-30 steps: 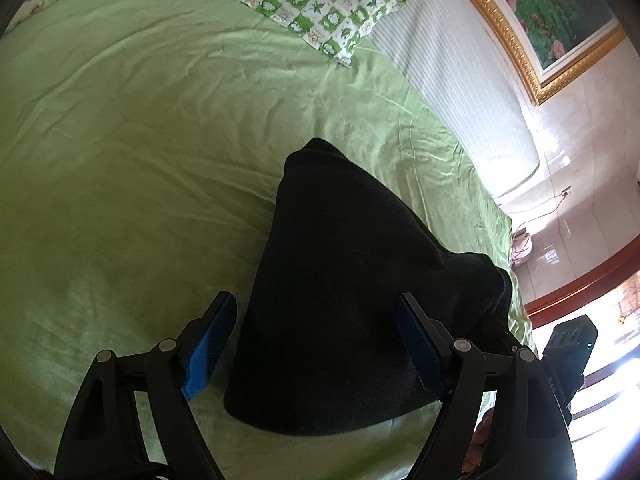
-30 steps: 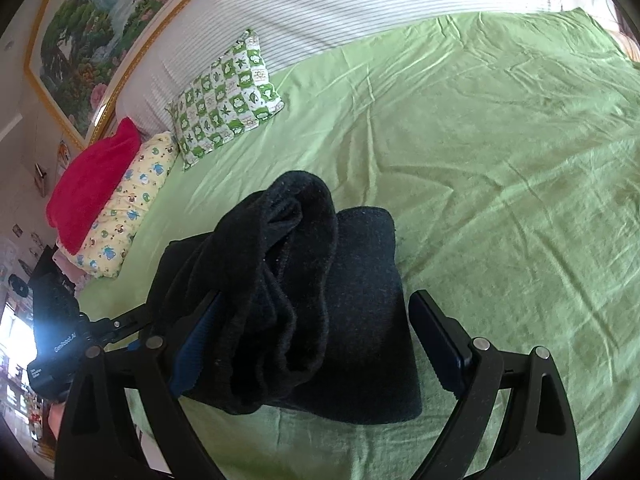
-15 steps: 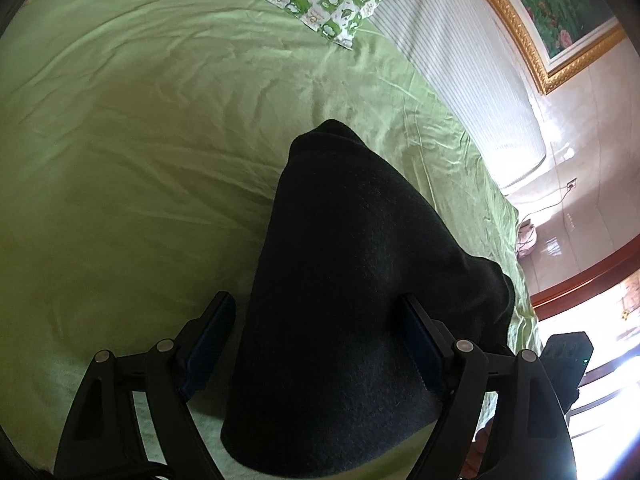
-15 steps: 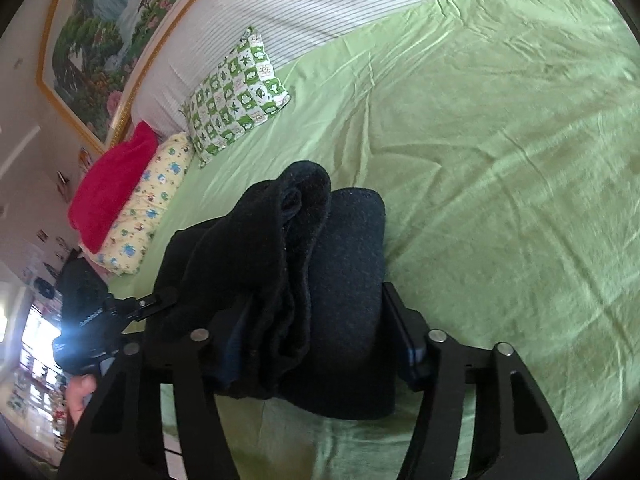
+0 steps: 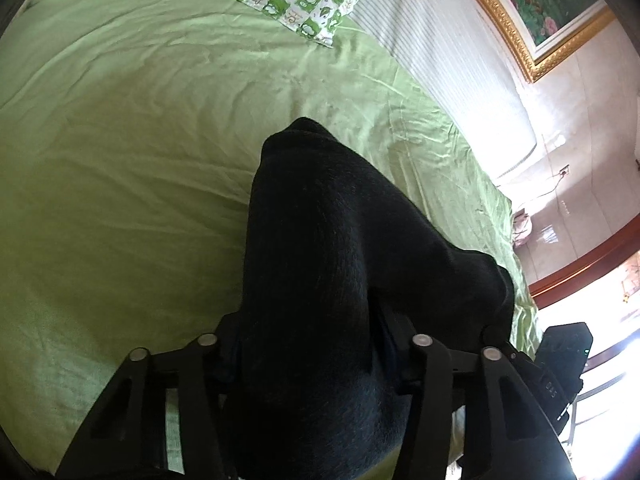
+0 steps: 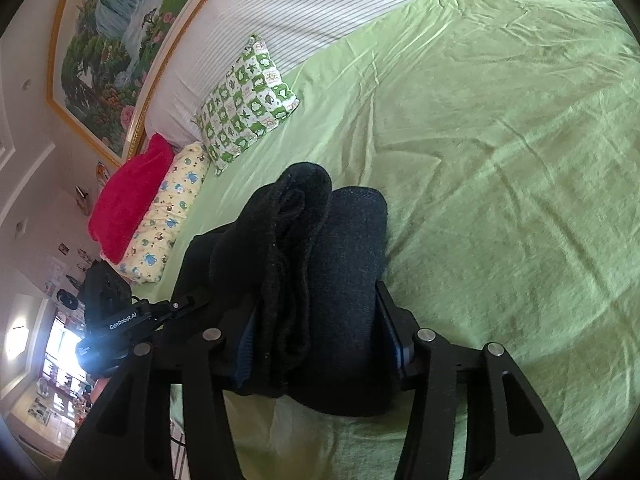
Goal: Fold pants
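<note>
A bundle of black pants (image 5: pixel 320 260) lies folded in thick layers on the green bed sheet (image 5: pixel 120 160). My left gripper (image 5: pixel 308 320) straddles one end of it. Its jaws are closing, and the fabric bulges between and over the two fingers, hiding the pads. From the other side my right gripper (image 6: pixel 316 312) is closing too, with its blue pads (image 6: pixel 390 332) pressed into the stacked folds of the pants (image 6: pixel 320 260). Each gripper's body shows at the edge of the other's view, the left gripper (image 6: pixel 112 320) and the right gripper (image 5: pixel 560 360).
A green checked pillow (image 6: pixel 248 104), a yellow printed pillow (image 6: pixel 164 220) and a red cushion (image 6: pixel 128 200) lie along the striped headboard (image 6: pixel 320 8). Open green sheet (image 6: pixel 500 160) spreads beyond the pants. The bed's side edge (image 5: pixel 500 216) drops to a shiny floor.
Both grippers stood wide with the pants loose between their fingers. Each has slid forward a little and drawn its jaws in onto the bundle, the right first and then the left.
</note>
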Action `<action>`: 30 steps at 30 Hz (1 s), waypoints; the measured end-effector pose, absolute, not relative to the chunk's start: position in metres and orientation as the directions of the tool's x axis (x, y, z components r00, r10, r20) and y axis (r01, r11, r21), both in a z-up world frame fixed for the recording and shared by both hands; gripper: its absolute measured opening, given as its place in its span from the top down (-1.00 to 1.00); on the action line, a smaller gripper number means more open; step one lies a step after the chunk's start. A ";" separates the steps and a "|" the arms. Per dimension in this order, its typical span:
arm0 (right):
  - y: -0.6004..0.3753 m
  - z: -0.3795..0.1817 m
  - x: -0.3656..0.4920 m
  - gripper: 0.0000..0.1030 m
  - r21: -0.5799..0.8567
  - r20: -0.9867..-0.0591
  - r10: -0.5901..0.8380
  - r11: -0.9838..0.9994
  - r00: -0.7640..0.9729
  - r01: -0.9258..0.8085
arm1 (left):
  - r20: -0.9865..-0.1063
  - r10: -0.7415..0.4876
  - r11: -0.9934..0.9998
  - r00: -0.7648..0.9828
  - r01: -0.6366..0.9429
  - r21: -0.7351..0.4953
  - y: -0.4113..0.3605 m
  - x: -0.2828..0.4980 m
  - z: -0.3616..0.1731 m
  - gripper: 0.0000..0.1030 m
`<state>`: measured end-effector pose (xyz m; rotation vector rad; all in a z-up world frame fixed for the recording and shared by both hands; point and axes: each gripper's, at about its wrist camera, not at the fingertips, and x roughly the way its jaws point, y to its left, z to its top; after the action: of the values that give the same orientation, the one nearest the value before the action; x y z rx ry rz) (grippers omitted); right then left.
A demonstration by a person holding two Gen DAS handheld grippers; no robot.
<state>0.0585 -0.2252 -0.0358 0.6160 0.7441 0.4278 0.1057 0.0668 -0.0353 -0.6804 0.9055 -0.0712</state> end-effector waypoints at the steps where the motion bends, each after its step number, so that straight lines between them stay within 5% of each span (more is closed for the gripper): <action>1: -0.225 -0.035 0.058 -0.01 0.656 -0.490 0.565 0.741 0.664 -0.146 | -0.697 -0.336 0.788 0.633 -0.216 -0.577 0.067 0.106 -0.033 0.12; 11: -0.213 -0.017 0.054 0.04 0.649 -0.467 0.577 0.738 0.670 -0.183 | -0.661 -0.336 0.787 0.670 -0.186 -0.589 0.071 0.084 -0.008 0.32; 30: -0.148 0.009 0.094 0.08 0.645 -0.436 0.664 0.701 0.607 -0.304 | -0.645 -0.197 0.801 0.739 -0.258 -0.540 0.124 0.056 0.029 0.32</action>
<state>0.0939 -0.1480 0.0088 0.5539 0.7175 0.5938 0.0560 0.1244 0.0288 -0.6563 0.7533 0.0361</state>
